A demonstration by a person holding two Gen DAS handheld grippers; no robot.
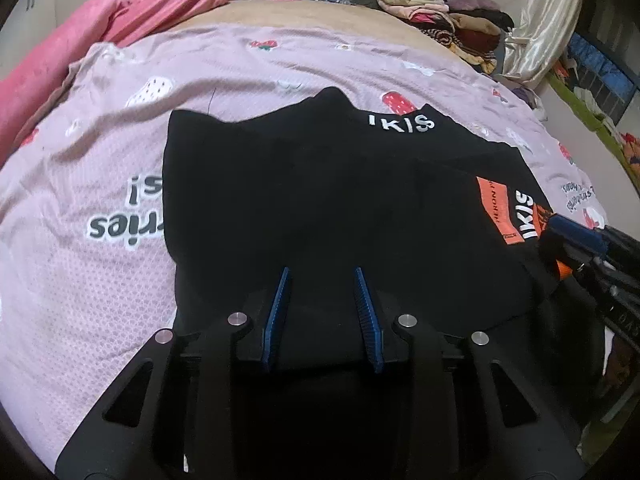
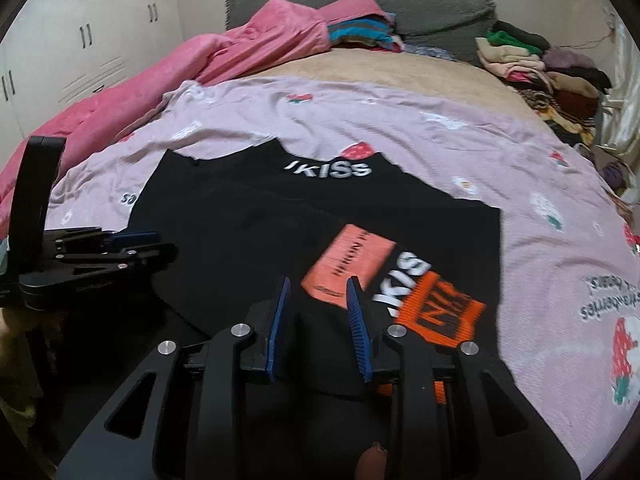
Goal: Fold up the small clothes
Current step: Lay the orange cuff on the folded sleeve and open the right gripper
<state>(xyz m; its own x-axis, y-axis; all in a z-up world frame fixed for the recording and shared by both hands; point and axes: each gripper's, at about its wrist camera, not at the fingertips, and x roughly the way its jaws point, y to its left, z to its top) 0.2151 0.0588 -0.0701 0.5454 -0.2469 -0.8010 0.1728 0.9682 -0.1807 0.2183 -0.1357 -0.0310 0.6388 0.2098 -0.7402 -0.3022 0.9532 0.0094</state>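
Pink sheet [image 1: 280,80], black top [image 1: 300,200] w/ "IKISS" print.

The near hem of the black garment [image 1: 320,200] is hidden under the left gripper [image 1: 322,276], so whether cloth is pinched there cannot be told. Its orange print [image 2: 352,264] is blurred. The strawberry sheet's [image 2: 540,160] lettering is partly covered.
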